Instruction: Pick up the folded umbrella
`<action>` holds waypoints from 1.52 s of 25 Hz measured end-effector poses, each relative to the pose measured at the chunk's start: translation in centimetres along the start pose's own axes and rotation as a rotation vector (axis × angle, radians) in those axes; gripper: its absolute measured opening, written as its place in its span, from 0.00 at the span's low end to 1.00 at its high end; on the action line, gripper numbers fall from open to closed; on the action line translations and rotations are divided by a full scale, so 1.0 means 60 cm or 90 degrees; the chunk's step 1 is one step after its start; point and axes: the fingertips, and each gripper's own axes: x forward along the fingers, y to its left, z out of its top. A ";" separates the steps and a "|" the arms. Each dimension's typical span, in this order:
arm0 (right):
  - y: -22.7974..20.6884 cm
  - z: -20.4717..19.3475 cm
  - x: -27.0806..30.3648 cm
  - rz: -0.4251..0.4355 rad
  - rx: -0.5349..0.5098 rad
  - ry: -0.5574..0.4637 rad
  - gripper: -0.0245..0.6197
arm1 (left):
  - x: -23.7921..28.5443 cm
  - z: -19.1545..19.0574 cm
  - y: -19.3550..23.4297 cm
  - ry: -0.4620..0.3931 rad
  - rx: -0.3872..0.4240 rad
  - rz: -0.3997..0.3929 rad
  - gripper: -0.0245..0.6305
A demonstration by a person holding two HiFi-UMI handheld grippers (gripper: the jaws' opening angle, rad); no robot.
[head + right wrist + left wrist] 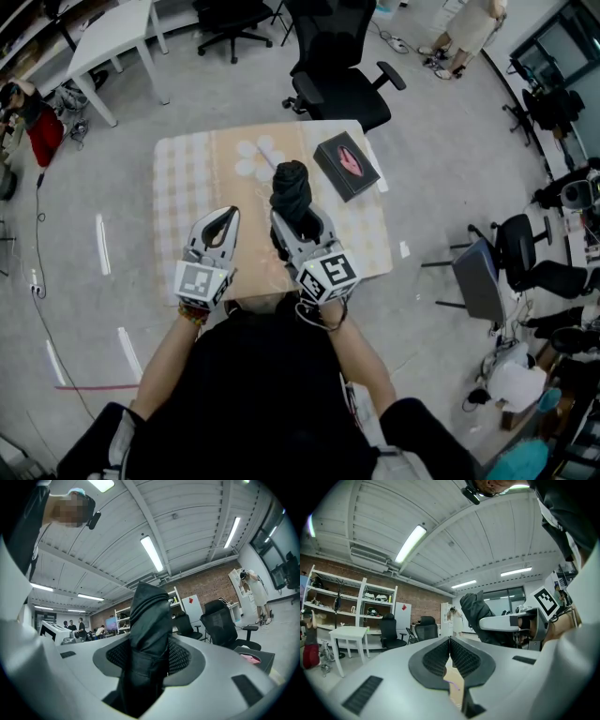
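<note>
Head view looks down on a tabletop (187,178) under a pale checked cloth, with both grippers held over its near edge. The right gripper (302,225) pinches the folded umbrella (291,187), a black bundle in its sleeve that stands upright and rises well above the fingers. Its lower end is hidden behind the gripper body, so I cannot tell whether it touches the cloth.

Right gripper view shows the two ribbed fingers (180,656) pressing on either side of the umbrella's dark fabric, which fills the gap between them.

The left gripper (228,217) hangs just beside the right one, apart from the umbrella. In the left gripper view its fingers (436,658) are pressed together at the tips with nothing between them.

Farther back on the tabletop, a black box (347,166) with a pink shape on its lid lies to the right, and a cluster of white discs (255,157) lies near the middle. A black office chair (337,89) stands beyond the far edge.
</note>
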 end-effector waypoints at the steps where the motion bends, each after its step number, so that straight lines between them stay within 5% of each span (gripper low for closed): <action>1: -0.001 -0.006 0.002 -0.001 0.001 0.005 0.34 | 0.000 -0.004 0.001 0.006 0.000 0.003 0.06; 11: -0.003 -0.074 0.026 -0.033 -0.025 0.060 0.34 | -0.005 -0.061 0.014 0.037 -0.014 0.017 0.06; 38: 0.036 -0.078 0.058 -0.027 -0.041 0.071 0.34 | -0.003 -0.052 0.018 0.031 -0.017 0.023 0.06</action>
